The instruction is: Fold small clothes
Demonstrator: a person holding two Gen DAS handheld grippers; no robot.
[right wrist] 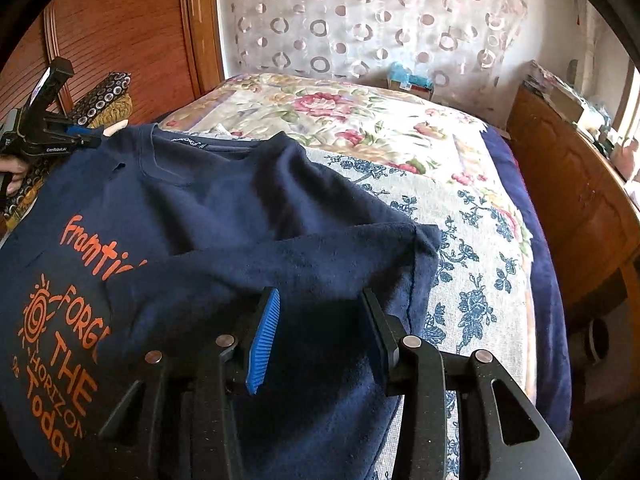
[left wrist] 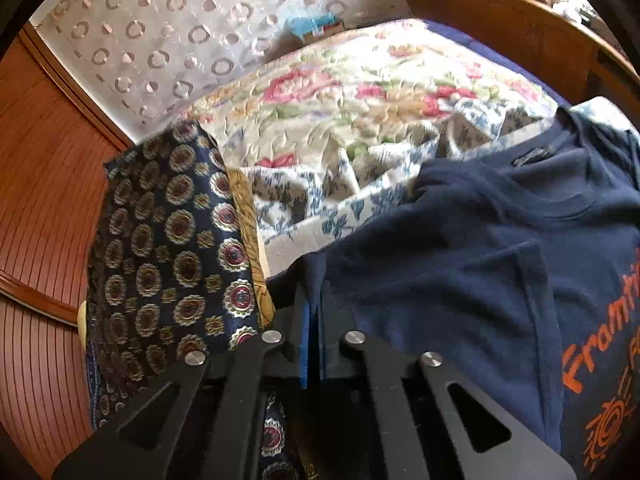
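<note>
A navy T-shirt (right wrist: 224,208) with orange print lies face up on the bed, its right sleeve folded over the chest. My left gripper (left wrist: 314,320) is shut on the shirt's left sleeve edge (left wrist: 316,276); it also shows in the right wrist view (right wrist: 86,136) at the shirt's far left shoulder. My right gripper (right wrist: 320,320) is open just above the folded right sleeve, its jaws apart with nothing between them. The shirt fills the right of the left wrist view (left wrist: 500,248).
The bed has a floral quilt (right wrist: 360,120) and a blue-flowered white cloth (right wrist: 472,240). A person's patterned dark garment (left wrist: 168,264) is at the left. A wooden wardrobe (right wrist: 120,20) stands left, a wooden headboard (right wrist: 568,184) right, a curtain (right wrist: 360,20) behind.
</note>
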